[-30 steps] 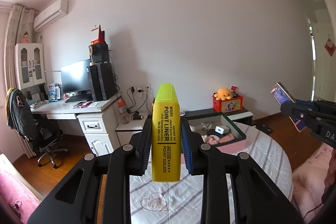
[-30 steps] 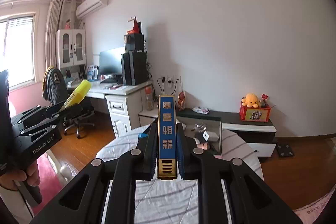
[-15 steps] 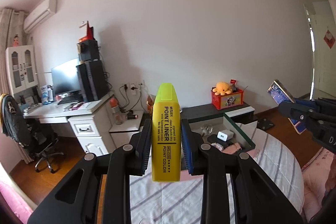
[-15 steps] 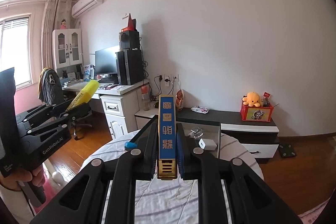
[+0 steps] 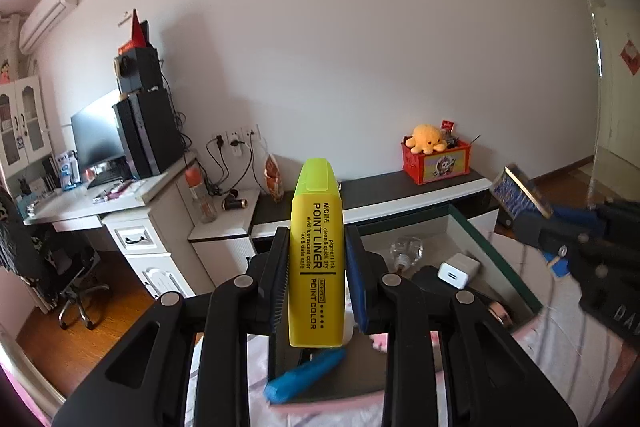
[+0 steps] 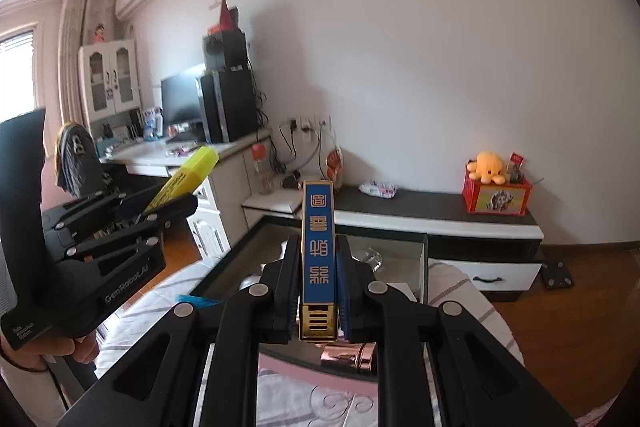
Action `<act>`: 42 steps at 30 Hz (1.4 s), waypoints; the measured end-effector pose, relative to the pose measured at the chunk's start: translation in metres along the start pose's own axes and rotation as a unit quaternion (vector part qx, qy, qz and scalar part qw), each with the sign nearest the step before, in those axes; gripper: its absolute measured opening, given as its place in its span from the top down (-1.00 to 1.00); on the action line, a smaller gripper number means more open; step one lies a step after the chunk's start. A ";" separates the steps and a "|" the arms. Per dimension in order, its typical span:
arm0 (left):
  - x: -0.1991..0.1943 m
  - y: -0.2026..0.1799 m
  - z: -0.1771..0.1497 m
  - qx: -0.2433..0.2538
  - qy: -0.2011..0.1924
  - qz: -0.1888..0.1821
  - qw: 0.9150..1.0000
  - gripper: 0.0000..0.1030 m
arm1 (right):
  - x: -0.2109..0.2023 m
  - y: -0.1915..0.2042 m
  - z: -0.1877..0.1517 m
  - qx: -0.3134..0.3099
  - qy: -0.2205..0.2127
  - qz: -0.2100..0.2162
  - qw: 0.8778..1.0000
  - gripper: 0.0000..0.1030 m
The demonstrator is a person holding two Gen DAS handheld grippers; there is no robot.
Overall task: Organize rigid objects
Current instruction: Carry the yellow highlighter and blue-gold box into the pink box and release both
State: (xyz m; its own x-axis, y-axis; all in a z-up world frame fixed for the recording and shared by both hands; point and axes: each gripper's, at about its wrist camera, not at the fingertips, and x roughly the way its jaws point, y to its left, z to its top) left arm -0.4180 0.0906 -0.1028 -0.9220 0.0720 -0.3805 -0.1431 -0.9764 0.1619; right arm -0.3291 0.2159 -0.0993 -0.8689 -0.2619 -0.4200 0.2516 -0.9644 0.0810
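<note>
Both grippers were clamped on something: the left gripper [image 5: 316,269] pinched one yellow highlighter [image 5: 317,255] upright, the right gripper [image 6: 318,287] one blue-and-gold box [image 6: 318,259] on end.

From left to right, the room held a white desk [image 5: 80,205] with one monitor [image 5: 98,135] and one black computer tower [image 5: 148,131], a low black-topped cabinet [image 5: 384,187] along the pale wall, and on it one red box [image 5: 436,161] with one orange plush octopus [image 5: 429,139]. Below the grippers stood a round table under a striped cloth [image 6: 452,291], bearing one dark-rimmed open box [image 5: 492,247]. Inside it lay one clear glass bottle [image 5: 406,251] and one white charger [image 5: 458,269]; one blue pen [image 5: 306,375] lay just under the highlighter, though whether inside the box I could not tell. One shiny rose-gold tube [image 6: 350,355] showed beneath the right gripper.
</note>
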 end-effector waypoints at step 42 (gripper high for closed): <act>0.107 -0.019 -0.072 -0.023 0.120 -0.031 0.992 -0.47 | 0.119 -0.025 -0.062 0.034 0.119 -0.019 0.992 0.69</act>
State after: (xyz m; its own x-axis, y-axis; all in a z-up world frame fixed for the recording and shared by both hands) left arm -0.4879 0.1026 -0.2124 -0.7994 0.0868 -0.5945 -0.1747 -0.9803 0.0918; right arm -0.4119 0.2114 -0.2077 -0.7497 -0.2175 -0.6250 0.1849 -0.9757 0.1178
